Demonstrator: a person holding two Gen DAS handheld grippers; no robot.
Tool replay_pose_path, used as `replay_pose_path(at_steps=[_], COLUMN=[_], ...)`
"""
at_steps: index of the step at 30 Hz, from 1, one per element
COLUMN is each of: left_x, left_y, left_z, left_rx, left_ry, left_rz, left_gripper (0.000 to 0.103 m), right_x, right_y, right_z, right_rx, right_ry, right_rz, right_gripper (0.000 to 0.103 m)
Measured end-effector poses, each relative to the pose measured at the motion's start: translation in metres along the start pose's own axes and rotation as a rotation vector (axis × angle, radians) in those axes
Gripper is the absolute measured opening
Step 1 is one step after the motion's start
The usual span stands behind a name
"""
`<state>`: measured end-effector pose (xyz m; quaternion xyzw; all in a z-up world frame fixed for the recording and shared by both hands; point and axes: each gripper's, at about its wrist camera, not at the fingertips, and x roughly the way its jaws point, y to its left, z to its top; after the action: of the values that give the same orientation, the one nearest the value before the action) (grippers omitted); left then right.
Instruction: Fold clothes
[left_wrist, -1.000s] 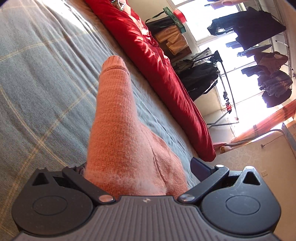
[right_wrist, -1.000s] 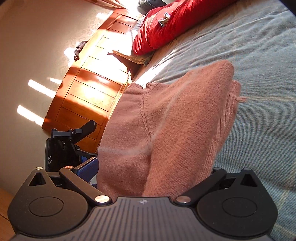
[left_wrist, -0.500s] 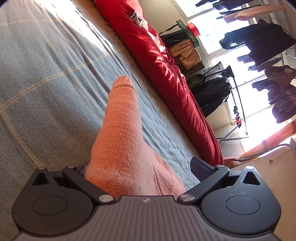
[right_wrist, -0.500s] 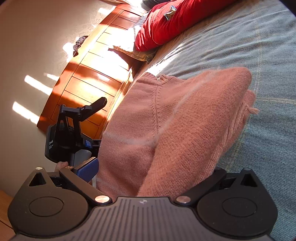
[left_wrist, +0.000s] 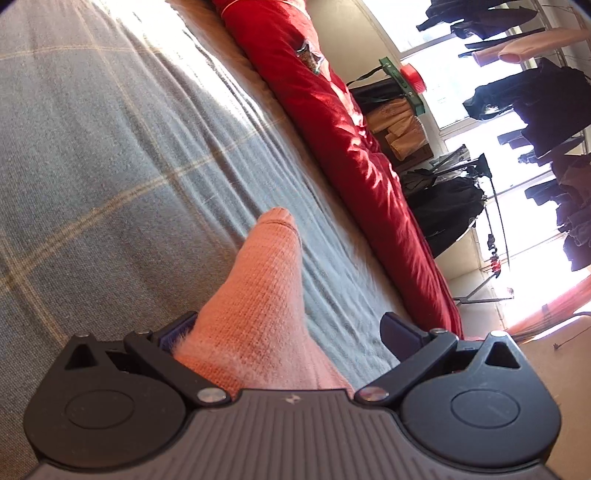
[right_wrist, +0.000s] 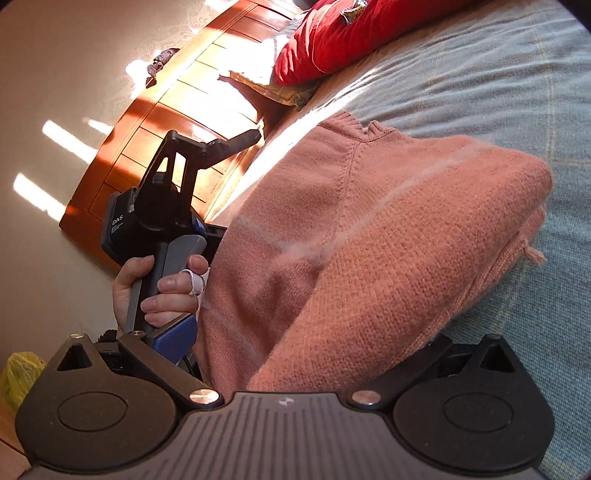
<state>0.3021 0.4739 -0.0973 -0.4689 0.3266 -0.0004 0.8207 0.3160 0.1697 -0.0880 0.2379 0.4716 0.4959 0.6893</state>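
Folding a fuzzy salmon-pink knitted sweater (right_wrist: 388, 236) on the grey checked bed cover (left_wrist: 110, 155).
Both the left gripper (left_wrist: 291, 332) and right gripper (right_wrist: 306, 343) are spread wide around bunched knit; neither is clamped.

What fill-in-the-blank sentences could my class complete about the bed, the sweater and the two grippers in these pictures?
1. The knitted sweater is ____ in colour.
2. It lies on a grey-blue checked ____.
3. Along the far side of the bed lies a ____ duvet.
4. Seen from the right wrist, a hand holds the handle of the ____ gripper.

Missing words: pink; blanket; red; left
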Motion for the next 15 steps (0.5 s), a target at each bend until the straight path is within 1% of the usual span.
replay_pose_path(at_steps=[1,2,5,7,9,11,12,13,14,15], left_x=[0.001,-0.002,-0.026,-0.046,-0.061,-0.064,-0.062,-0.058,-0.051,-0.044], left_y=[0.002,0.003,-0.001,-0.011,-0.023,-0.036,-0.042,-0.046,-0.048,-0.048], left_z=[-0.001,-0.001,-0.004,-0.007,-0.012,-0.020,-0.024,-0.029,-0.032,-0.034], left_rx=[0.007,0.011,0.038,0.079,0.127,0.166,0.183,0.197,0.207,0.213], left_ry=[-0.005,-0.016,-0.079,-0.125,-0.141,-0.117,-0.096,-0.070,-0.051,-0.040], left_rz=[0.022,0.026,0.010,0.016,0.000,-0.042,-0.062,-0.078,-0.077,-0.056], left_gripper=[0.101,0.101,0.101,0.101,0.102,0.102,0.102,0.102,0.102,0.102], right_x=[-0.002,-0.005,-0.032,-0.060,-0.083,-0.093,-0.093,-0.090,-0.081,-0.072], right_y=[-0.004,-0.009,-0.019,-0.025,-0.023,-0.009,0.003,0.011,0.021,0.031], right_z=[-0.002,-0.003,-0.002,0.002,0.009,0.015,0.019,0.022,0.022,0.022], right_rx=[0.008,0.016,0.018,0.018,-0.026,-0.122,-0.193,-0.244,-0.309,-0.374], right_ry=[0.008,0.017,0.002,-0.054,-0.137,-0.204,-0.230,-0.233,-0.214,-0.194], right_rz=[0.008,0.017,-0.004,-0.032,-0.062,-0.057,-0.044,-0.024,0.008,0.040], right_gripper=[0.103,0.103,0.103,0.103,0.103,0.103,0.103,0.103,0.103,0.103])
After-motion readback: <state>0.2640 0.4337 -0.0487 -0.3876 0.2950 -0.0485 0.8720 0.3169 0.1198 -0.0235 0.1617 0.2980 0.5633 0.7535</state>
